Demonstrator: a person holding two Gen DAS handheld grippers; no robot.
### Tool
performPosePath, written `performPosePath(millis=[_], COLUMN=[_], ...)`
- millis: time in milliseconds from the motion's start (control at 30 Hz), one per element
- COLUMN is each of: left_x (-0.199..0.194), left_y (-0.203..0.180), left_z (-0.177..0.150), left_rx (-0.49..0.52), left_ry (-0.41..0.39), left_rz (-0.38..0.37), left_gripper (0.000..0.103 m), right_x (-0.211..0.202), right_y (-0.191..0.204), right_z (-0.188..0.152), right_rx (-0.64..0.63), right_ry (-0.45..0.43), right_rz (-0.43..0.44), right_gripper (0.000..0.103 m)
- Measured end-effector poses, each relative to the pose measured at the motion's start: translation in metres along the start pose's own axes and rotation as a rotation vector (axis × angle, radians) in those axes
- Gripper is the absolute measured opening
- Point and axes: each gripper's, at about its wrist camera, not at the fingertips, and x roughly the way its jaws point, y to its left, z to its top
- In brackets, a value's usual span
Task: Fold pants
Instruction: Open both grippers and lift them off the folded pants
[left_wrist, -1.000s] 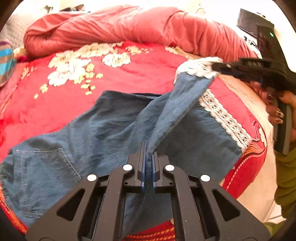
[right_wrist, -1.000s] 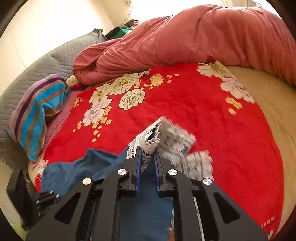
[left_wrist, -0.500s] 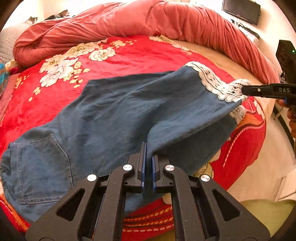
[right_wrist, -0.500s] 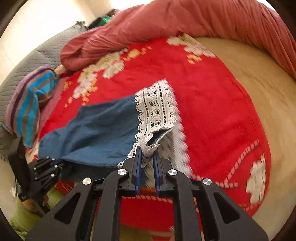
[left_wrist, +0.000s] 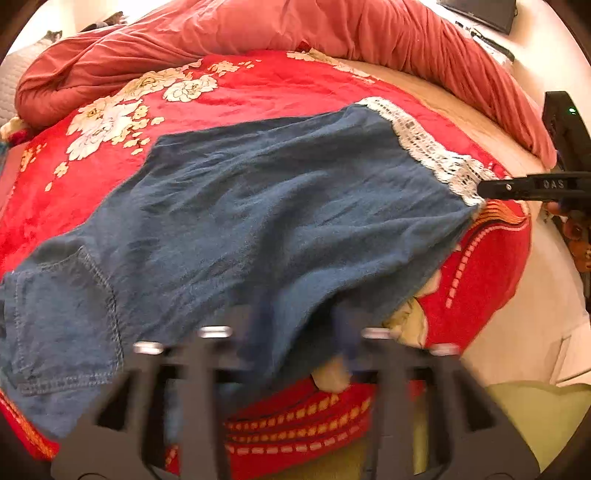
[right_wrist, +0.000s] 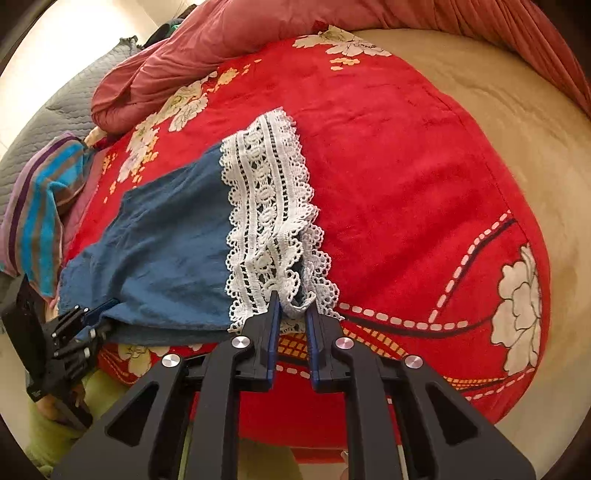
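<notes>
Denim pants (left_wrist: 258, 206) lie spread flat on the red floral blanket (left_wrist: 236, 88), back pocket (left_wrist: 62, 314) at far left, white lace hem (right_wrist: 266, 206) toward the right edge of the bed. Left gripper (left_wrist: 295, 332) sits at the near fabric edge, heavily blurred; fingers appear parted, though the grip cannot be told for certain. Right gripper (right_wrist: 291, 314): jaws narrowly apart, a loose fold of lace hem lying between them, not clamped. Pink duvet (left_wrist: 258, 26) bunched behind.
</notes>
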Motion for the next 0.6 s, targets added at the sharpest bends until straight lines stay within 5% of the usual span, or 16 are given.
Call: performPosePath(millis=[67,233,367,433,600], left_x=[-0.012,-0.058,-0.081,-0.088,-0.086], left_y=[0.003,0.041,0.096,0.124,0.167], left_z=[-0.005,-0.017,-0.028,-0.039,-0.058], left_rx=[-0.009,-0.134,-0.328,-0.427,-0.593], left_ry=[-0.02,-0.122,-0.146,-0.128,-0.098], left_rz=[-0.021,0.025,0.186,0.351,0.443], left_gripper=[0.057,0.068,0.073,0.077,0.092], right_x=[-0.013,-0.04,-0.022,-0.01,0.015], right_y=[-0.002,0.017,0.052,0.067,0.081], right_z=[0.005,0.014,0.015,0.012,0.007], right_rx=[-0.012,-0.146,-0.295,-0.356,-0.425], right_ry=[-0.046,-0.189,-0.17,-0.148,-0.082], right_rz=[-0.055,-0.082,-0.019,-0.017,-0.021], right_gripper=[0.041,0.042,0.042,0.042,0.042])
